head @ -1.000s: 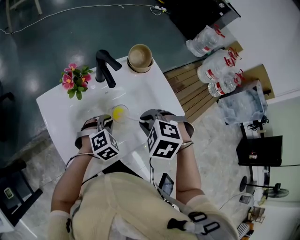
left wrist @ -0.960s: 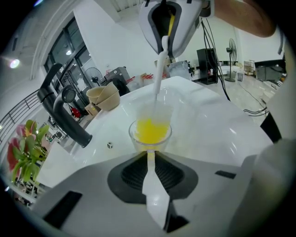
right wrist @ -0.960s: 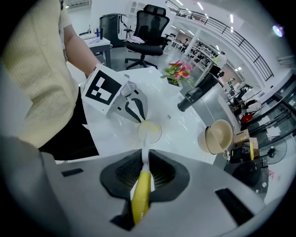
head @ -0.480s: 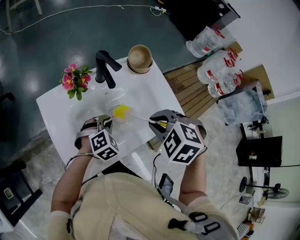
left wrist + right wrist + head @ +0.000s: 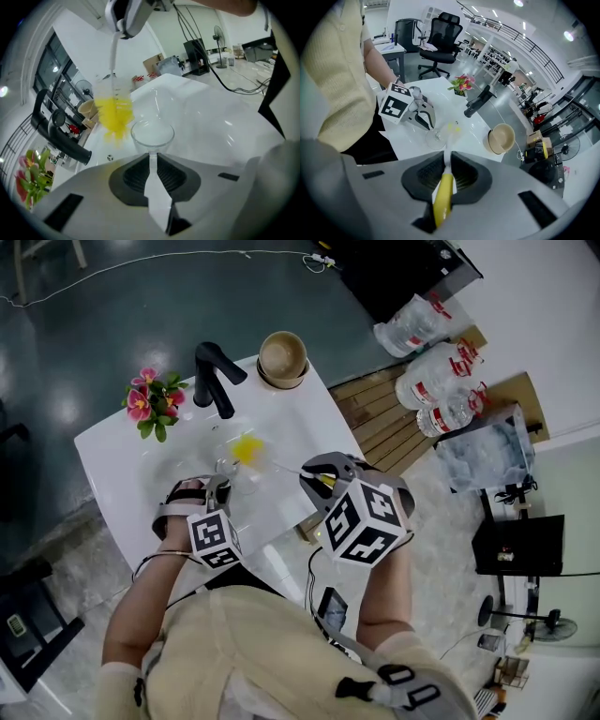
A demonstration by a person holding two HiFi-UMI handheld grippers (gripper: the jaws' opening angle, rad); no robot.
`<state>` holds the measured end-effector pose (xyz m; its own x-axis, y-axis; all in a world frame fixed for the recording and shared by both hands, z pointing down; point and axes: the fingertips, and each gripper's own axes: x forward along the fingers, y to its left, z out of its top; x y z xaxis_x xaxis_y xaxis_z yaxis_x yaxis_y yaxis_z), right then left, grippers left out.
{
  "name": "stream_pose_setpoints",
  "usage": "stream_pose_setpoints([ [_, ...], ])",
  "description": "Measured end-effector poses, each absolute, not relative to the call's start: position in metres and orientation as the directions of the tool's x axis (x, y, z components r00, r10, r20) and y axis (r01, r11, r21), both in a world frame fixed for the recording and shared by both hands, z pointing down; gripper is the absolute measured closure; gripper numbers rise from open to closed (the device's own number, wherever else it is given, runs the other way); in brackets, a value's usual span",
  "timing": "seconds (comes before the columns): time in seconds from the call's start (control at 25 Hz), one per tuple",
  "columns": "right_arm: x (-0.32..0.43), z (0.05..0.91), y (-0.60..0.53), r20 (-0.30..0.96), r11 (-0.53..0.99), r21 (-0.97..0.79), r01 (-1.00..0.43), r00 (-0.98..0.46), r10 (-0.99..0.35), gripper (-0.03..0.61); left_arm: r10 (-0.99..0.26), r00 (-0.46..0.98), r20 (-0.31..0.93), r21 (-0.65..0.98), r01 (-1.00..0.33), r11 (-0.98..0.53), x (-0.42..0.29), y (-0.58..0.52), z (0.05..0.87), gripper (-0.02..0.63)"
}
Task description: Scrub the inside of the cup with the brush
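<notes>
White table, far edge: black faucet, flowers, tan bowl. My left tongs clamped on cup wall. My right tongs clamped on brush handle; its yellow head, earlier inside the cup, now lifted out, just beyond the rim.

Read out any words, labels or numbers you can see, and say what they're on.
No text here is readable.
Water bottles: red labels, print too small to read.
Marker cubes: black-and-white square patterns only, no words or numbers.
</notes>
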<state>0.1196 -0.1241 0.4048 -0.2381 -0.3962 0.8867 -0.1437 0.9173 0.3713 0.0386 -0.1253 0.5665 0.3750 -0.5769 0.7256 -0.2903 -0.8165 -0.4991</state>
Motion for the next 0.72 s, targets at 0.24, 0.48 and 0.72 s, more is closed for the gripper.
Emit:
stream_pose_setpoints([
  [0.24, 0.092, 0.427, -0.128, 0.895, 0.934, 0.340, -0.108, -0.268, -0.357, 0.529, -0.576, 0.378, 0.725, -0.541, -0.207, -0.815, 0.046, -0.119, 0.569, 0.557],
  [0.48, 0.074, 0.450, -0.126, 0.905, 0.940, 0.338, -0.057, -0.257, -0.340, 0.529, -0.570, 0.380, 0.729, -0.535, -0.204, -0.820, 0.047, -0.116, 0.570, 0.558],
  [0.72, 0.091, 0.457, -0.136, 0.913, 0.934, 0.348, -0.084, -0.196, -0.358, 0.529, -0.568, 0.382, 0.729, -0.533, -0.204, -0.821, 0.046, -0.114, 0.571, 0.558],
])
